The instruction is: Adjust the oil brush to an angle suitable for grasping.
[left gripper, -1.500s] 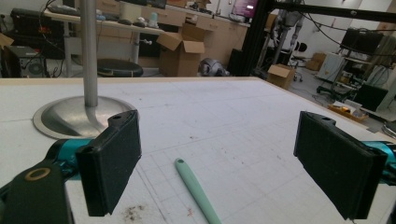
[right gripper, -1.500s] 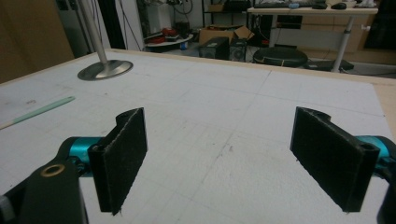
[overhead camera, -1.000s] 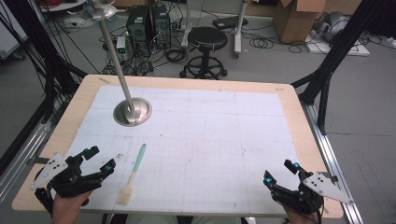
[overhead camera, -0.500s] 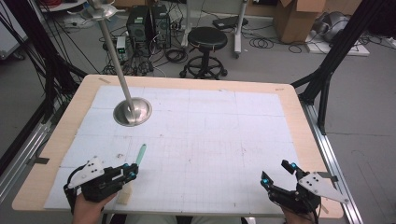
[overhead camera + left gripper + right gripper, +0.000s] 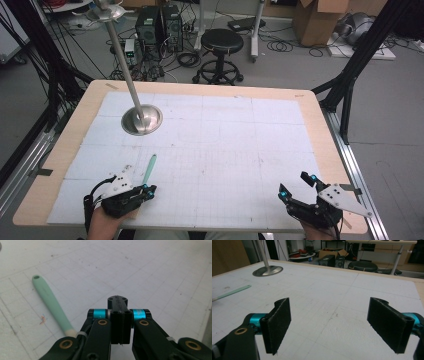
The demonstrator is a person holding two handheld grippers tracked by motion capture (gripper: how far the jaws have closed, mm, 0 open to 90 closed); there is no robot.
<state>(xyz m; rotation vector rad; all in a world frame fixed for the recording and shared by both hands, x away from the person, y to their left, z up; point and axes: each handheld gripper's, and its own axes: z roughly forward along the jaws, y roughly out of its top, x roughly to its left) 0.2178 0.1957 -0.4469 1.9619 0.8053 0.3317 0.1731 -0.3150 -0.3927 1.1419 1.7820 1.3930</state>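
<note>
Left tongs (image 5: 150,189): closed, pad against pad. In the left gripper view (image 5: 119,302) I see no gap and nothing caught between them.

Change, left: a second ago these tongs stood wide open near the left edge of the mat (image 5: 225,130). I have since brought them across and down to the spatula (image 5: 150,167), and the jaws have just been closing, with no thing between them.

Spatula, position: flat on the mat at front left, green handle pointing away from me toward the stand (image 5: 142,120), well short of it. Its place matches the earlier pictures; it has not shifted.

Spatula, relation to left tongs: in the left gripper view the handle (image 5: 50,302) runs to the left of the shut pads and passes under the left linkage. The pale head end is hidden beneath the tongs.

Right tongs (image 5: 296,185): open wide and empty, low over the front right of the mat. The right gripper view (image 5: 337,322) shows bare mat between the pads and the spatula (image 5: 232,293) well apart at far left. No change from the earlier pictures.

Finding: I judge the closure missed, with the pads meeting beside the handle and not around it.

Consequence: the spatula is not yet picked up.

Remedy advised: open the left tongs, shift sideways until the handle lies between the pads, then close again.

Risk: a lift now would most likely come up empty or nudge the handle askew.
</note>
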